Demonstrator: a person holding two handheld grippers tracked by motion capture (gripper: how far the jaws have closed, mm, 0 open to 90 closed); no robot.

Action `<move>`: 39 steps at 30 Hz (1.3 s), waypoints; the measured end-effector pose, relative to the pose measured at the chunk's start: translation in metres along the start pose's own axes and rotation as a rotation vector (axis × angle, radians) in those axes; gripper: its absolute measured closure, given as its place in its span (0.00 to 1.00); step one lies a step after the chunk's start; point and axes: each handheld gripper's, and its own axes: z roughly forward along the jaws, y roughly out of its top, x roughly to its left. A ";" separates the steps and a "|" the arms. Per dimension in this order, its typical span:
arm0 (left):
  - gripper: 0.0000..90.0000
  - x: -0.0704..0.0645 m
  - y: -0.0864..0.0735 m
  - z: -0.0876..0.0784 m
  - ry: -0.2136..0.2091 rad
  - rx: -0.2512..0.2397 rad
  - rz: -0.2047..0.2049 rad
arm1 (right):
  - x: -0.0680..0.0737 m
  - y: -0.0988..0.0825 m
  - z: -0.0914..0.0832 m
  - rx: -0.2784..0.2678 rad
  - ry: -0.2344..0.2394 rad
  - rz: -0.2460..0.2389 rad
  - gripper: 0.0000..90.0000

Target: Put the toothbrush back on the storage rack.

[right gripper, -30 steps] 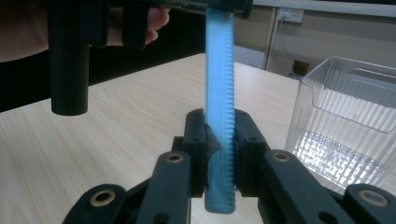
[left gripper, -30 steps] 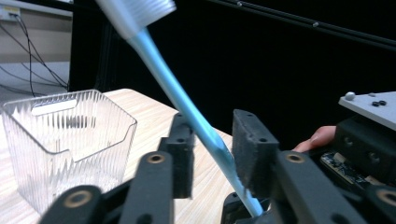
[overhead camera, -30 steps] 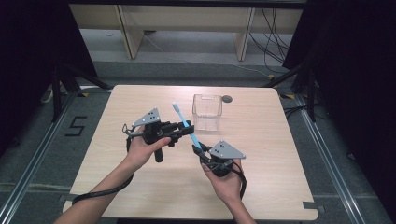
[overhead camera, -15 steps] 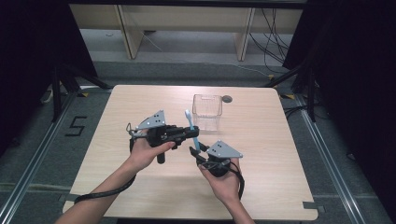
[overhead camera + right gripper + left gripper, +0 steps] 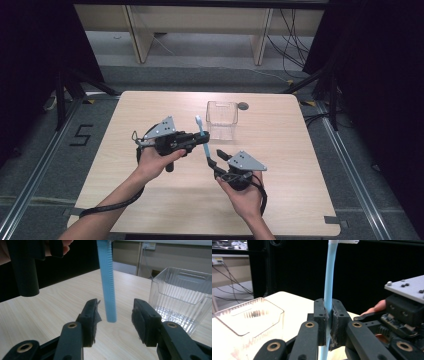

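Nearest in the high view: right claw (image 5: 218, 157), held in a hand low over the worktop (image 5: 300, 200), jaws apart and just now opening wider. Between those jaws, in the right gripper view, the lower end of a blue toothbrush (image 5: 107, 287), ribbed handle hanging free, touching neither pad; a gap on each side. Bare pale wood beneath the handle's tip.

Just up and to the left of the right claw: left claw (image 5: 198, 140), clamped shut on the toothbrush. In the left gripper view (image 5: 328, 322), both pads pressed flat against the blue handle (image 5: 329, 285), stem rising upright between them, white head at the top edge of that view. In the high view, toothbrush (image 5: 203, 139) running from the white head beyond the left claw down toward the right claw, slightly tilted. Right claw's body and grey plate visible at the right edge of the left gripper view, with a fingertip behind it.

Farther off, beyond both claws: clear plastic container (image 5: 222, 120), ribbed walls, standing on the worktop, apart from the toothbrush. Same container (image 5: 185, 295) to the right of the right claw's jaws and to the left of the left claw's (image 5: 249, 317). Just beyond the container, a small dark round disc (image 5: 243, 106) near the worktop's far edge.
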 end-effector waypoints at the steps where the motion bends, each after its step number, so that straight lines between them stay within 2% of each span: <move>1: 0.93 0.000 0.000 0.000 0.007 0.000 -0.001 | -0.001 0.000 -0.001 -0.008 -0.011 -0.009 0.62; 3: 0.93 0.001 0.000 -0.001 0.023 0.000 0.006 | -0.002 0.001 -0.002 -0.026 -0.016 -0.009 0.62; 4: 0.93 0.002 -0.001 -0.001 0.028 0.001 0.007 | -0.002 0.002 -0.003 -0.019 -0.014 0.005 0.63; 6: 0.93 0.002 -0.001 -0.002 0.044 0.000 0.009 | -0.003 0.004 -0.005 -0.048 -0.017 -0.003 0.64; 7: 0.93 0.002 -0.001 -0.002 0.052 0.001 0.014 | -0.003 0.004 -0.005 -0.053 -0.008 0.009 0.64; 10: 0.93 0.003 -0.002 -0.002 0.067 0.004 0.020 | -0.003 0.005 -0.007 -0.050 -0.023 -0.001 0.65; 12: 0.93 0.002 -0.003 -0.002 0.085 0.004 0.024 | -0.003 0.006 -0.008 -0.053 -0.020 0.010 0.66; 13: 0.93 0.002 -0.003 -0.002 0.099 0.008 0.030 | -0.004 0.006 -0.008 -0.068 -0.035 -0.005 0.66; 15: 0.93 0.002 -0.003 -0.001 0.110 0.013 0.036 | -0.004 0.006 -0.009 -0.063 -0.031 -0.004 0.67; 17: 0.93 0.002 -0.004 -0.001 0.127 0.022 0.037 | -0.003 0.008 -0.010 -0.076 -0.032 0.017 0.68; 22: 0.93 0.001 -0.005 0.002 0.158 0.035 0.054 | -0.003 0.015 -0.013 -0.117 -0.042 0.008 0.74; 23: 0.93 -0.001 -0.005 0.003 0.170 0.038 0.065 | -0.002 0.018 -0.015 -0.119 -0.043 0.028 0.75; 25: 0.93 -0.002 -0.005 0.005 0.175 0.040 0.074 | -0.002 0.021 -0.016 -0.129 -0.038 0.028 0.75; 26: 0.93 -0.003 -0.005 0.006 0.177 0.041 0.081 | -0.001 0.025 -0.018 -0.134 -0.041 0.051 0.76; 31: 0.93 -0.009 -0.006 0.011 0.181 0.053 0.104 | 0.000 0.043 -0.021 -0.181 -0.042 0.032 0.78; 32: 0.93 -0.010 -0.007 0.013 0.181 0.056 0.110 | 0.002 0.046 -0.020 -0.190 -0.036 0.045 0.78; 33: 0.93 -0.011 -0.007 0.014 0.179 0.058 0.115 | 0.003 0.049 -0.020 -0.180 -0.032 0.044 0.78; 36: 0.93 -0.014 -0.007 0.016 0.178 0.064 0.126 | 0.004 0.052 -0.017 -0.188 -0.035 0.035 0.78; 37: 0.93 -0.017 -0.007 0.018 0.176 0.066 0.134 | 0.004 0.055 -0.014 -0.187 -0.038 0.013 0.77; 38: 0.93 -0.018 -0.007 0.019 0.175 0.067 0.143 | 0.003 0.056 -0.012 -0.210 -0.042 -0.005 0.77; 39: 0.93 -0.018 -0.007 0.019 0.175 0.067 0.143 | 0.003 0.056 -0.012 -0.210 -0.042 -0.005 0.77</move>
